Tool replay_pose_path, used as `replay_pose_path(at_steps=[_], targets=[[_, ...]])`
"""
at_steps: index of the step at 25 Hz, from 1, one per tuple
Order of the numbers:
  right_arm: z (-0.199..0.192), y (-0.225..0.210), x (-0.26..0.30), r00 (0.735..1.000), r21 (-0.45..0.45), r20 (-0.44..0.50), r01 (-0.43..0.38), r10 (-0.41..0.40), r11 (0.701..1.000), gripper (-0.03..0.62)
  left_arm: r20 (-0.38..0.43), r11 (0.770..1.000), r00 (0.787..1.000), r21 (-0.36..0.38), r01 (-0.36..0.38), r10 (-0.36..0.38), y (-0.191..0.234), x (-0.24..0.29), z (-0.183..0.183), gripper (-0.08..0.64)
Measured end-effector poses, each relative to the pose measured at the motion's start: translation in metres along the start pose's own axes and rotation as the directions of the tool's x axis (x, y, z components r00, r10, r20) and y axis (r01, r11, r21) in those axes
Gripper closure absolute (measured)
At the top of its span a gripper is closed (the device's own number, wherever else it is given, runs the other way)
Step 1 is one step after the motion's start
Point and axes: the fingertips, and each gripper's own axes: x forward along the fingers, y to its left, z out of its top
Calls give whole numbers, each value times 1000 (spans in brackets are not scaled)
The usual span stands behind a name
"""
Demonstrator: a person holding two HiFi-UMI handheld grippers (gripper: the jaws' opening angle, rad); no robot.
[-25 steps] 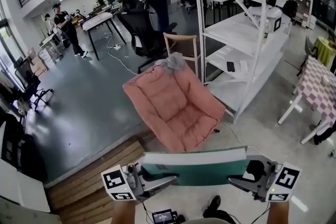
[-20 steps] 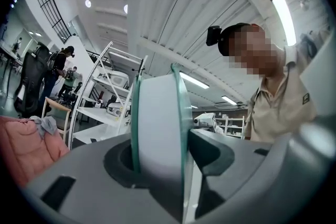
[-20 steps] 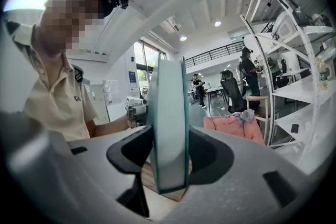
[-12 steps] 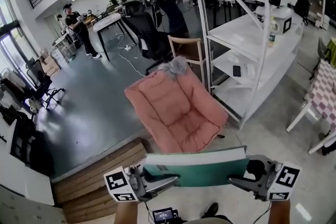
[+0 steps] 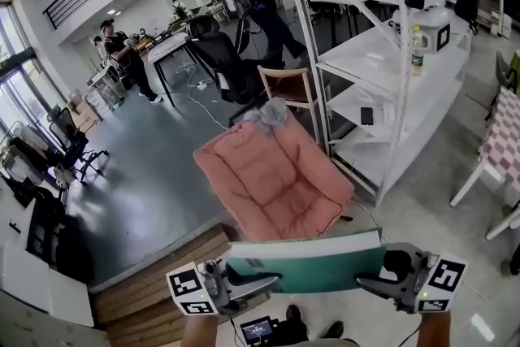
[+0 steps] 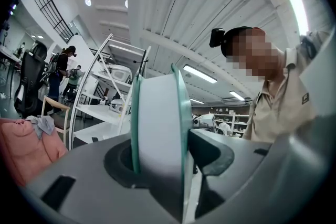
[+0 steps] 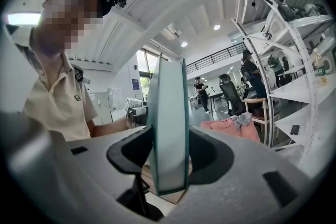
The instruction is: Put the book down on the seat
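Since the earlier frames, the head view has tilted slightly: more of the white shelf rack [image 5: 382, 85] shows, while the book [image 5: 305, 264] and both grippers keep their place at the lower edge.

The book is held level in the air, spine edge toward the person, between the two grippers. The left gripper [image 5: 272, 282] pinches the book's left end; its jaws press on both teal covers. The right gripper [image 5: 361, 282] pinches the right end in the same way.

The pink seat [image 5: 272, 179] stands on the floor beyond the book, apart from it. A grey cloth [image 5: 268, 116] lies over the seat's back. A wooden chair [image 5: 288, 85] stands just behind the seat, beside the rack.
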Motion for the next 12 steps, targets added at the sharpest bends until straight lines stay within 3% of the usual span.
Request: replay_pose_path(at_steps=[12], targets=[[7,-64,10,988,11,-15,152,-152,988,399,9,988,989,-35,151,-151,76,42,4,337]])
